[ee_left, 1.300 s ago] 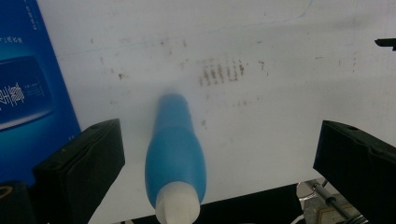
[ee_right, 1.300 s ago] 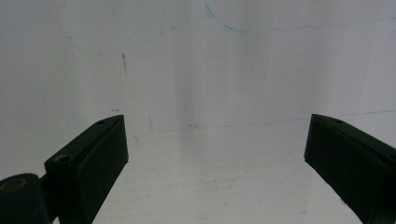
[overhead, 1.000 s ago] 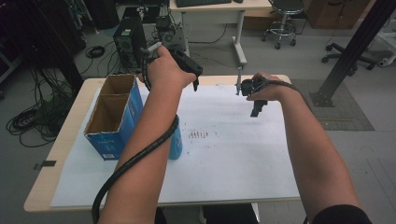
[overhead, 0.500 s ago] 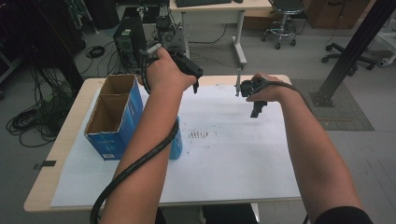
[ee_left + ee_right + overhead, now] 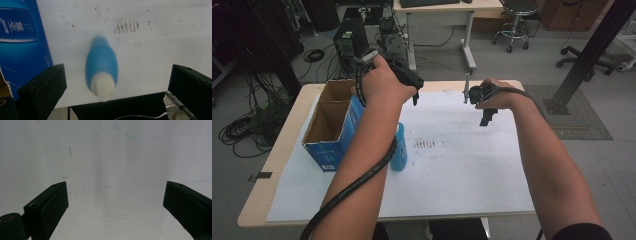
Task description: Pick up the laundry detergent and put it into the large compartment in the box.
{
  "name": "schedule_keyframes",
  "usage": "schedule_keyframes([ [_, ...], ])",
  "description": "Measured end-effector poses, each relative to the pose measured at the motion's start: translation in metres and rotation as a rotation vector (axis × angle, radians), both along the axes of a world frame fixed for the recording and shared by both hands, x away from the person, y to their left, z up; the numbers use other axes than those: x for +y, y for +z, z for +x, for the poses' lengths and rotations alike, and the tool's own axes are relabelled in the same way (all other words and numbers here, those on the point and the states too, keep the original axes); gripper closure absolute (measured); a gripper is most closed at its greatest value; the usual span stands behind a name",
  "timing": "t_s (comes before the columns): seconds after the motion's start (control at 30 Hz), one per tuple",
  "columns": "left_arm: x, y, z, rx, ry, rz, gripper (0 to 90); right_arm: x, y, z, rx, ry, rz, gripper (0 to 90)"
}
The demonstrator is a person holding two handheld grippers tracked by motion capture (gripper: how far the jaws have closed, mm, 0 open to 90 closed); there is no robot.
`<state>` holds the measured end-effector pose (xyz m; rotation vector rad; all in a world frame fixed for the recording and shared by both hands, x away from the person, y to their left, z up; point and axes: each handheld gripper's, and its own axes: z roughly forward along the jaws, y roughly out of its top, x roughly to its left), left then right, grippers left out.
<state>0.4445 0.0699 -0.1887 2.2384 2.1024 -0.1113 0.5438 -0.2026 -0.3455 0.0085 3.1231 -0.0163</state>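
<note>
Above the far part of the table (image 5: 282,165), I hold my left hand-held gripper (image 5: 414,92) in the air with its jaws spread wide and nothing between them. In the left gripper view, the blue bottle (image 5: 101,66) with the white cap stands upright on the white sheet (image 5: 155,45) right below those jaws, just beside the blue cardboard box (image 5: 332,125). Beyond the bottle, a row of dark marks (image 5: 426,144) stains the sheet. My right hand-held gripper (image 5: 484,116) hangs over bare sheet well apart from the bottle, jaws equally wide and empty.
</note>
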Motion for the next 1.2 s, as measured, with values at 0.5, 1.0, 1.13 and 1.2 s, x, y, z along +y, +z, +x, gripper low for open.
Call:
schedule_keyframes([
  [0.5, 0.009, -0.022, -0.014, 0.022, 0.024, -0.022, 1.5, -0.001, 0.005, -0.004, -0.008, 0.003, 0.003, 6.0],
  [1.0, 0.008, -0.037, -0.027, 0.030, 0.023, -0.021, 1.3, 0.000, 0.000, -0.009, -0.005, 0.009, 0.010, 6.0],
  [1.13, 0.008, -0.042, -0.029, 0.029, 0.020, -0.015, 1.3, 0.002, 0.001, -0.010, -0.009, 0.017, 0.016, 6.1],
  [1.2, 0.008, -0.044, -0.029, 0.031, 0.024, -0.014, 1.2, 0.002, 0.001, -0.011, -0.008, 0.019, 0.018, 6.1],
])
